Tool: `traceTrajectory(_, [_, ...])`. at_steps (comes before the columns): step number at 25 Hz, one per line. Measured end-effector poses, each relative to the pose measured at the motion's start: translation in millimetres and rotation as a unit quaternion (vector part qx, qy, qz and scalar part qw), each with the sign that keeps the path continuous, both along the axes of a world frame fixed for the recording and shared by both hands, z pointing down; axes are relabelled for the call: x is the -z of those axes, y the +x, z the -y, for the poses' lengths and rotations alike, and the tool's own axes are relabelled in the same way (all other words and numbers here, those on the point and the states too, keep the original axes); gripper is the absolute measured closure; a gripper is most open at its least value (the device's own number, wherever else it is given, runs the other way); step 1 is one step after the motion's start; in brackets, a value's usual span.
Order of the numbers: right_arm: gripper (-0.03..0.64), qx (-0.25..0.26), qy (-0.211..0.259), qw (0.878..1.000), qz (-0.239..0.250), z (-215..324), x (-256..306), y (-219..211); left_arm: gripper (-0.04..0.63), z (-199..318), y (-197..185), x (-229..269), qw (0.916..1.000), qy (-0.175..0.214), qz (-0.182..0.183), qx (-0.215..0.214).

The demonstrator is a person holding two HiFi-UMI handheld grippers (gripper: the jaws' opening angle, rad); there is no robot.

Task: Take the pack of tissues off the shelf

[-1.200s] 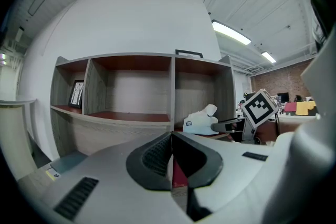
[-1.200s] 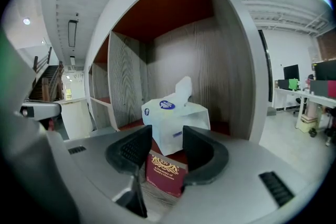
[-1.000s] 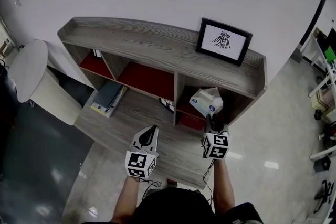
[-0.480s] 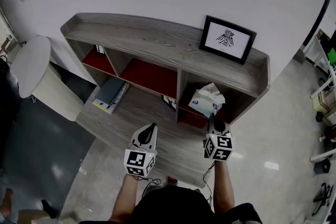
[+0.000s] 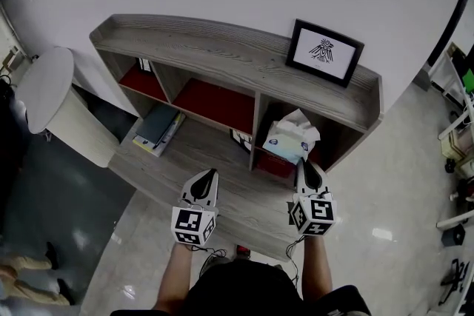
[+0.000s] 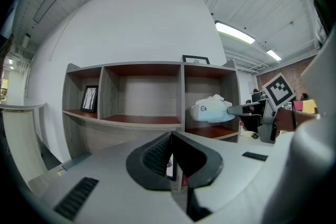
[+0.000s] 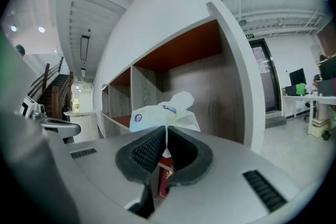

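The pack of tissues [image 5: 290, 138] is pinched by its near edge between the closed fingers of my right gripper [image 5: 306, 168], at the mouth of the shelf's [image 5: 222, 59] right-hand compartment. My left gripper [image 5: 209, 177] hovers before the shelf, fingers closed on nothing.

Both forearms reach forward, side by side, a gripper in each hand. Left gripper [image 5: 209, 175] points ahead, jaws pressed together with nothing between them. Right gripper [image 5: 304, 165] has its jaws clamped tight on the edge of the pack of tissues [image 5: 290, 138].
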State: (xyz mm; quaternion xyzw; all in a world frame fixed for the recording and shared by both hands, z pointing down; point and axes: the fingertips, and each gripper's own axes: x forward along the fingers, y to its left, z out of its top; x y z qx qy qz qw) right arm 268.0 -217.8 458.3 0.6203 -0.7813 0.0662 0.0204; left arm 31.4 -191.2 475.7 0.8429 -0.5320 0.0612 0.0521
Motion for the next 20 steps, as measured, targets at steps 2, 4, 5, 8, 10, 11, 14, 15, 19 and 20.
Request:
traceTrajectory(2, [0.581, 0.009, 0.010, 1.000, -0.005, -5.7, 8.3, -7.3, 0.588, -2.1, -2.9, 1.2, 1.0000, 0.002, -0.001, 0.003])
traceTrajectory(4, [0.581, 0.020, 0.018, 1.000, -0.006, -10.9, 14.5, -16.7, 0.587, -4.7, -7.2, 1.6, 1.0000, 0.003, -0.001, 0.007])
traceTrajectory(5, [0.581, 0.027, 0.021, 0.999, -0.005, -13.2, 16.9, -22.3, 0.588, -6.3, -10.1, 1.5, 0.9999, 0.003, -0.001, 0.009])
traceTrajectory(8, [0.583, 0.046, 0.030, 0.998, -0.004, -18.3, 22.2, -41.1, 0.588, -11.2, -21.7, 0.3, 0.9998, 0.003, -0.001, 0.021])
traceTrajectory(10, [0.583, 0.057, 0.037, 0.998, -0.003, -20.0, 25.3, -52.3, 0.588, -14.5, -31.3, -0.4, 0.9995, 0.003, -0.001, 0.031])
traceTrajectory(11, [0.583, 0.061, 0.041, 0.997, -0.004, -20.9, 27.1, -57.2, 0.588, -16.4, -36.6, -0.7, 0.9993, 0.003, -0.001, 0.037])
traceTrajectory(14, [0.583, 0.076, 0.052, 0.996, -0.006, -22.9, 33.3, -72.3, 0.588, -22.8, -54.1, -2.4, 0.9984, 0.002, -0.002, 0.056])
traceTrajectory(15, [0.583, 0.082, 0.055, 0.995, -0.005, -22.8, 35.3, -77.7, 0.587, -25.0, -60.5, -2.9, 0.9980, 0.001, -0.002, 0.063])
traceTrajectory(19, [0.583, 0.106, 0.065, 0.992, -0.005, -23.7, 40.7, -101.7, 0.587, -36.9, -87.3, -6.2, 0.9955, -0.002, -0.003, 0.094])
traceTrajectory(20, [0.583, 0.113, 0.068, 0.991, -0.007, -24.1, 41.5, -109.1, 0.588, -39.8, -94.6, -7.6, 0.9947, -0.003, -0.003, 0.103])
